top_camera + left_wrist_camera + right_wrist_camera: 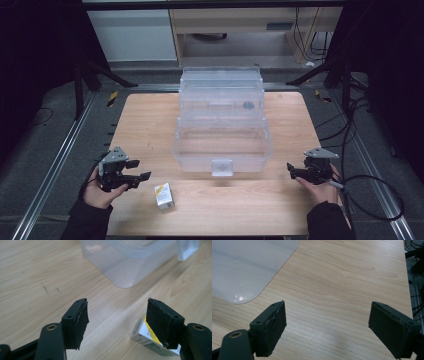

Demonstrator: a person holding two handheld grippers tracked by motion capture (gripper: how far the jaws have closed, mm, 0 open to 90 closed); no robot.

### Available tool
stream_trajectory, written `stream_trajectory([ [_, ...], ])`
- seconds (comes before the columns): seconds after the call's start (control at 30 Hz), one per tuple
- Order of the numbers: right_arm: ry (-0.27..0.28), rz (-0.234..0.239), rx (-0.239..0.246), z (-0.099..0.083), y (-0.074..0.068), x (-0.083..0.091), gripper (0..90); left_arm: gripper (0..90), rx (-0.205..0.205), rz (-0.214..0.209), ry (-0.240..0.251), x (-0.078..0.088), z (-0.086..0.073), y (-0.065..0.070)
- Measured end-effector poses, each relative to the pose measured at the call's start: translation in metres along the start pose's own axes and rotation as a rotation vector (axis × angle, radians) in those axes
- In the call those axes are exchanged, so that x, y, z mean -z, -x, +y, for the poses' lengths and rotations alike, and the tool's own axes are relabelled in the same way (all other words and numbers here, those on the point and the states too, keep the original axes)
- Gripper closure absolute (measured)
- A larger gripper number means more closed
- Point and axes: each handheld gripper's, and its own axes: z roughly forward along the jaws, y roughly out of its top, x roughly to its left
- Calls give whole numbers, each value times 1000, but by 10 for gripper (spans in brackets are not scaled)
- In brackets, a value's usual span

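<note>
From the high view we see a wooden bench (150, 130) with a clear plastic storage box (222, 145) standing in its middle. Its lid is swung up at the back, so the inside is free to receive something. A small white and yellow carton (164, 195) lies near the front edge, just to the left of the box's front latch (222, 167). The left claw (142, 170) hovers beside the carton, on its left side and apart from it, and points toward it; we judge that this hand is preparing to take it. The right claw (292, 170) waits at the right of the box and holds nothing.

In the left gripper view the two black jaws stand fairly wide, with only bare wood between them. The carton (145, 336) lies partly behind the right-hand jaw, not between the pads, so it is not gripped yet. The rounded corner of the box (125, 267) is ahead.

In the right gripper view the jaws are spread wide and empty over the bench (342, 280). A corner of the box (247, 267) shows at the upper left, well apart from the pads.
</note>
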Motion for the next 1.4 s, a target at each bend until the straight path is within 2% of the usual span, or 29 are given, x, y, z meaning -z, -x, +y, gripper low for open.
stream_trajectory([
  [0.03,-1,0,-1,-1,1,0,147,323,-26,-19,-17,-1,0,3],
  [0.07,-1,0,-1,-1,1,0,147,322,-26,-19,-17,-1,0,3],
  [0.13,-9,1,-5,-1,1,0,146,312,-57,-39,-56,-5,0,9],
  [0.27,-5,-1,2,-2,0,0,147,301,-88,-63,-87,-9,-1,16],
  [0.43,-9,-2,10,-2,0,-1,146,271,-103,-90,-112,-13,-1,20],
  [0.53,-12,-1,11,-2,0,-2,146,256,-132,-127,-145,-18,-1,25],
  [0.63,-15,2,12,-2,-1,-2,144,239,-161,-141,-178,-23,-1,30],
  [0.83,-14,2,8,-2,0,-2,143,226,-200,-161,-235,-35,-2,39],
  [0.97,-17,1,19,-2,0,-3,144,222,-212,-167,-252,-39,-3,42],
  [1.1,-26,4,21,-3,-1,-4,143,213,-232,-170,-296,-48,-6,46],
  [1.23,-31,4,27,-3,-1,-5,143,209,-247,-161,-321,-53,-7,48],
  [1.4,-31,4,25,-2,-2,-5,144,230,-242,-159,-323,-57,-8,47],
])
